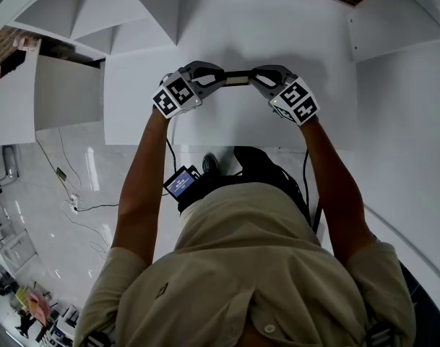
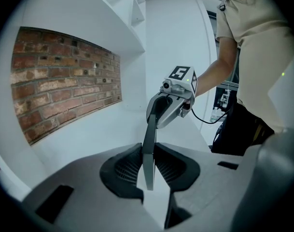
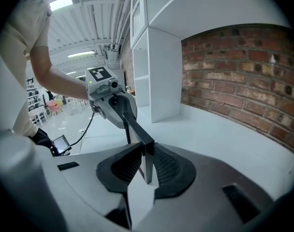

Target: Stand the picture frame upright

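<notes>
As left tongs (image 1: 218,78) and right tongs (image 1: 257,76) pinch it, the frame (image 1: 238,79) spans sideways.

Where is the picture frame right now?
In the head view the picture frame sits near the top centre, spanning the gap between the left gripper and the right gripper, each clamped on one end, over the white table.

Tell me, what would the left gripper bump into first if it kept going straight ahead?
The left gripper clamps one end of the picture frame. Going straight on along the frame, it would probably meet the right gripper, which holds the other end.
</notes>
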Motion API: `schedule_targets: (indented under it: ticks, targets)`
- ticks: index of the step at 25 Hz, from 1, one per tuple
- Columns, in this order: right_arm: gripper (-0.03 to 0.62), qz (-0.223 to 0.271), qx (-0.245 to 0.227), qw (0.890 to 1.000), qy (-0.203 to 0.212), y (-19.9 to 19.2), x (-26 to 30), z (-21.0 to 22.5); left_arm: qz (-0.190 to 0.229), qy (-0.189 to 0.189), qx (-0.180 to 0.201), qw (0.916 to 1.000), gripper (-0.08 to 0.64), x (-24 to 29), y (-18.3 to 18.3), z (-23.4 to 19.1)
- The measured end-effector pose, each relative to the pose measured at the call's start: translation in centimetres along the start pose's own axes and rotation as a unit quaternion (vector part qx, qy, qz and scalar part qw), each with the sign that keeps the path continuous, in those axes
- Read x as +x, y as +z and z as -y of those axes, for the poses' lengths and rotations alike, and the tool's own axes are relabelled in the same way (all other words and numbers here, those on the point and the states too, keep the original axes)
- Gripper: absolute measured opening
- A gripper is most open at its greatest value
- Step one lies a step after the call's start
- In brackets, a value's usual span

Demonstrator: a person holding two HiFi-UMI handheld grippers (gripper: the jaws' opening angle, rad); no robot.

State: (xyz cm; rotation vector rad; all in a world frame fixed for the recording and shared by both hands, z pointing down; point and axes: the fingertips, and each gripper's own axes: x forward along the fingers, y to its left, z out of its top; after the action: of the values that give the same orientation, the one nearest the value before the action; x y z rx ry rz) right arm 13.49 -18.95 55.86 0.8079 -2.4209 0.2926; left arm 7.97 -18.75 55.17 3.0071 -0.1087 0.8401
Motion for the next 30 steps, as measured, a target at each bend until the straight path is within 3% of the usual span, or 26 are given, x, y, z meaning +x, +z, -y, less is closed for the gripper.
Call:
schedule_targets:
  ticks: [9,16,30]
  targets:
    - [0.08,-0.002,-0.004,1.0,-0.001,0.1,0.1,-0.3,-0.007,0.0,0.005,1.0,0.086,-0.3,-0.1,0.4]
    - [0.141,-0.008,-0.008,1.0,0.01,0.3,0.4,-0.8,-0.005,0.002,0.005,1.0,0.092,-0.8,-0.2,0.4]
    - [0.169,-0.01,-0.019,1.0,0.008,0.2,0.0,-0.7,-0.009,0.016,0.01,0.9998,0.098,-1.3,-0.1,0.5]
